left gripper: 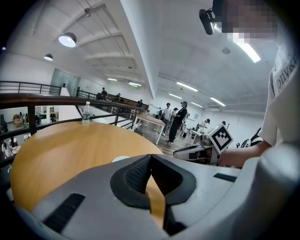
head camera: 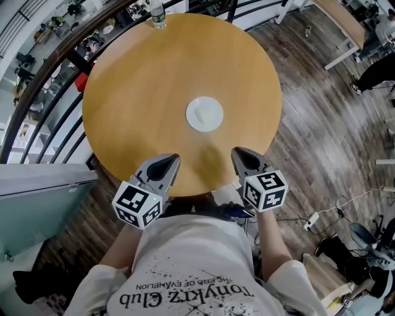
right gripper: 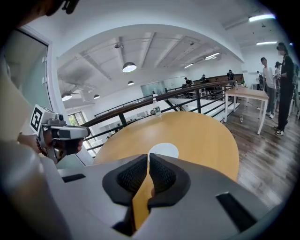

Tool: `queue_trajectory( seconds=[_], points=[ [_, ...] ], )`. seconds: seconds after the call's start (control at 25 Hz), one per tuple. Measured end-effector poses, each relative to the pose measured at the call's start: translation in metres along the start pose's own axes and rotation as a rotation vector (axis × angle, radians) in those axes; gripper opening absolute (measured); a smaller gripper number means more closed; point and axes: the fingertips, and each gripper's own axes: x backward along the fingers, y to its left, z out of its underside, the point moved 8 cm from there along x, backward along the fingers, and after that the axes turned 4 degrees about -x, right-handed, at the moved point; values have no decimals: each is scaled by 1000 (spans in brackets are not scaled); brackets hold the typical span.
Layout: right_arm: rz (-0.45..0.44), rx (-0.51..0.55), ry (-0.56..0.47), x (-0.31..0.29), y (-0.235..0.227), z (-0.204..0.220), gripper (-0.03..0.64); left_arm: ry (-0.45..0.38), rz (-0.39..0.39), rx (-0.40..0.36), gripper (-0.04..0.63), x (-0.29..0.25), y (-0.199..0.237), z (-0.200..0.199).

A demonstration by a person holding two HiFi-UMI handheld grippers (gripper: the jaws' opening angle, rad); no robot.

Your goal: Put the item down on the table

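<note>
The desk (head camera: 136, 92) is free on both sides; a white disc (head camera: 204, 113) at centre and a bottle (head camera: 158, 15) at the top edge obstruct.

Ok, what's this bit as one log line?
left tool: shut, empty | right tool: shut, empty | white disc: lying mid round table | water bottle: far edge

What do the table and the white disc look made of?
Table: wood or wood-look laminate, going by the even tan top with a soft sheen. Disc: thin, flat and matte white, perhaps plastic or paper; it is too small to tell.
</note>
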Motion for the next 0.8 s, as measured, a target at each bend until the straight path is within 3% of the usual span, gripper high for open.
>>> queue_trajectory(
  seconds=[0.28,0.8],
  points=[
    [-8,59,10,5,11,-4,25,-12,-12,-8,23,1,5,-7],
    [-34,36,0,4,7,-7,25,-16,-25,-4,23,-5,5,-8]
  ],
)
